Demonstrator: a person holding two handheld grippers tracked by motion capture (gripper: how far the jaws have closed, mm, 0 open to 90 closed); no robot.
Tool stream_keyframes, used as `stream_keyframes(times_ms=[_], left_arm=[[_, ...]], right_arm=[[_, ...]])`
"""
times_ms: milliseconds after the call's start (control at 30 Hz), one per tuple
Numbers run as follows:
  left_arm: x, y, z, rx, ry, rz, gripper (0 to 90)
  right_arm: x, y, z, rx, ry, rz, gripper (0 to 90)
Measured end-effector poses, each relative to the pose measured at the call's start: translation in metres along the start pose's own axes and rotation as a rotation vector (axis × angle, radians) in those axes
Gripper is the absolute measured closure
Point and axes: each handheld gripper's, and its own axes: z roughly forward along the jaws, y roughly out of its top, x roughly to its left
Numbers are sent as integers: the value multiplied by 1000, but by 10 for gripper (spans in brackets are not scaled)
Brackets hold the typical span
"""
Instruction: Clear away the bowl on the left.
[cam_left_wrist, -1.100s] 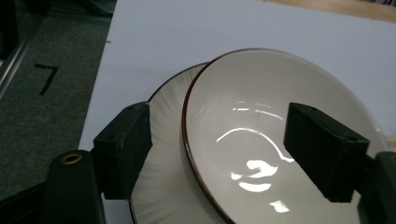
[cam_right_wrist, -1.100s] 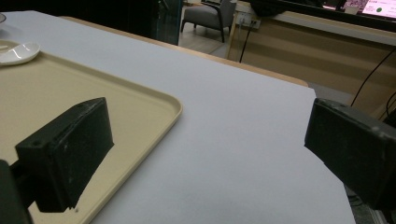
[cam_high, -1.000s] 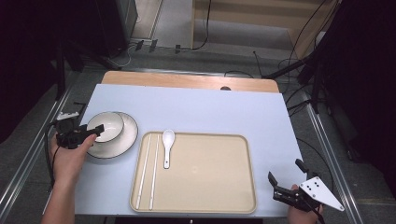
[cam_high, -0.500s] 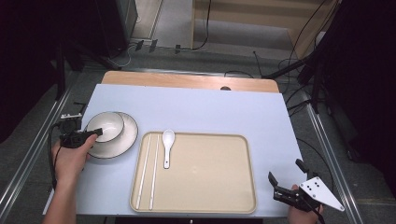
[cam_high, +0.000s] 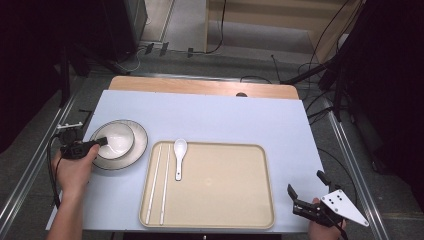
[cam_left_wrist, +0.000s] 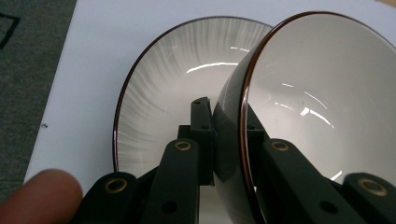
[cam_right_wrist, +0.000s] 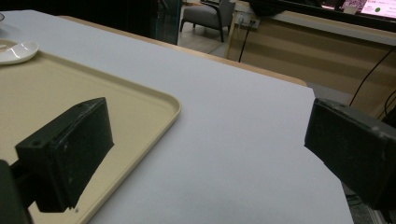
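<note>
High view: the bowl (cam_high: 116, 140) sits on a plate (cam_high: 131, 159) left of the tray (cam_high: 225, 190) holding chopsticks (cam_high: 156, 184) and spoon (cam_high: 179, 156). The left gripper (cam_high: 100, 142), level, has just closed its jaws onto the bowl's rim; the right gripper (cam_high: 306, 192) hovers with jaws apart.

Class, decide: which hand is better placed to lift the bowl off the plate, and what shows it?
Left. The left gripper is clamped on the bowl wall, above the plate. The right gripper hangs open beside the tray's near right corner.
</note>
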Motion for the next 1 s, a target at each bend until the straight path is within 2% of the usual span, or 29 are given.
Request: stream_keyframes(times_ms=[67, 167, 400, 533, 800, 1000], left_arm=[[-1, -1, -2, -23, 13, 2, 823], [-1, -2, -3, -21, 6, 13, 824], [-2, -1, -9, -49, -35, 8, 826], [-4, -1, -14, -65, -63, 25, 826], [-18, -3, -21, -82, -94, 78, 826], [-27, -4, -25, -90, -137, 86, 826]], right_arm=[[0, 0, 0, 1, -1, 1, 14], [0, 0, 0, 0, -1, 1, 14], [0, 0, 0, -1, 0, 3, 14], [0, 0, 0, -2, 0, 1, 14], [-1, 0, 0, -6, 1, 7, 14], [-1, 0, -1, -9, 1, 6, 14]])
